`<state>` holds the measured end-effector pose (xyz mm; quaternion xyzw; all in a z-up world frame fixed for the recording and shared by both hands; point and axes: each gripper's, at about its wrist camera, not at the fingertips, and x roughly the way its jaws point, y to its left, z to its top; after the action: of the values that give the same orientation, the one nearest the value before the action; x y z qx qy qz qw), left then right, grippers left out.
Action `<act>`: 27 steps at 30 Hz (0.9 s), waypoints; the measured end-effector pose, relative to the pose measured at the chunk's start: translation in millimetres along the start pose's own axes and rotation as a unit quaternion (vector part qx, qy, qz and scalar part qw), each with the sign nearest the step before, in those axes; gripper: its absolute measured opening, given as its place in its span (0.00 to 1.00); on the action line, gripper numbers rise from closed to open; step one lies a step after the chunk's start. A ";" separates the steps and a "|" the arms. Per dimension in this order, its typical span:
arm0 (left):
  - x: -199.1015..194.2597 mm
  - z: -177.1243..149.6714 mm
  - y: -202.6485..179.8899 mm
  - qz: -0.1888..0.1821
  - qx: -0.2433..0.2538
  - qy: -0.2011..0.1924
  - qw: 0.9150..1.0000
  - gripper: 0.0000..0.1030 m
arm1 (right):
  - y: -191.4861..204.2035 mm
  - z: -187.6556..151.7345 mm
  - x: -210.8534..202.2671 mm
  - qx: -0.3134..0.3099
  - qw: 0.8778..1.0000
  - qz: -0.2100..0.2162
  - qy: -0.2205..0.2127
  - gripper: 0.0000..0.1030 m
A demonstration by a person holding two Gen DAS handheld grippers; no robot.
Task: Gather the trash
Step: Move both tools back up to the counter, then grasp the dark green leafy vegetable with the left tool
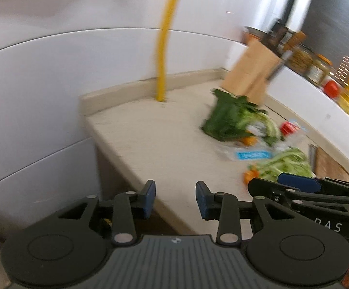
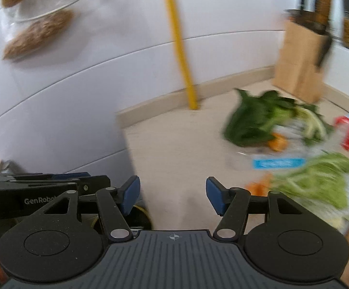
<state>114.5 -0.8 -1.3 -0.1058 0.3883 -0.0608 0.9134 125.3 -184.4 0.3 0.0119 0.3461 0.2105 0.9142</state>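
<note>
Green leafy scraps (image 2: 258, 118), orange peel (image 2: 277, 142) and a clear wrapper (image 2: 278, 162) are all lying uncollected on the beige surface (image 2: 174, 159); left gripper (image 1: 175, 198) and right gripper (image 2: 173, 195) are hovering short, jaws apart, gripping nothing.

The black left gripper with blue pads (image 1: 175, 198) is pointing downward, jaws parted with nothing between them. The matching black right gripper (image 2: 173, 196) is standing just beside it, jaws spread wider, likewise gripping nothing.
</note>
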 end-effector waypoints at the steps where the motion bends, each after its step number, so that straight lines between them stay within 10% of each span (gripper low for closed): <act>1: 2.0 0.0 -5.2 -0.010 0.008 0.003 1.000 0.30 | -4.5 -2.8 -3.8 0.008 1.000 -0.010 -0.001 0.66; 27: 66.4 31.4 -72.5 -0.083 0.092 0.033 0.992 0.35 | -97.8 -17.5 -19.7 0.094 0.987 -0.130 -0.008 0.69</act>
<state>180.9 -79.4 -8.9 -0.0515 0.4013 -0.1753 0.8975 137.8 -283.4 -17.0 0.0545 0.3556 0.0565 0.9313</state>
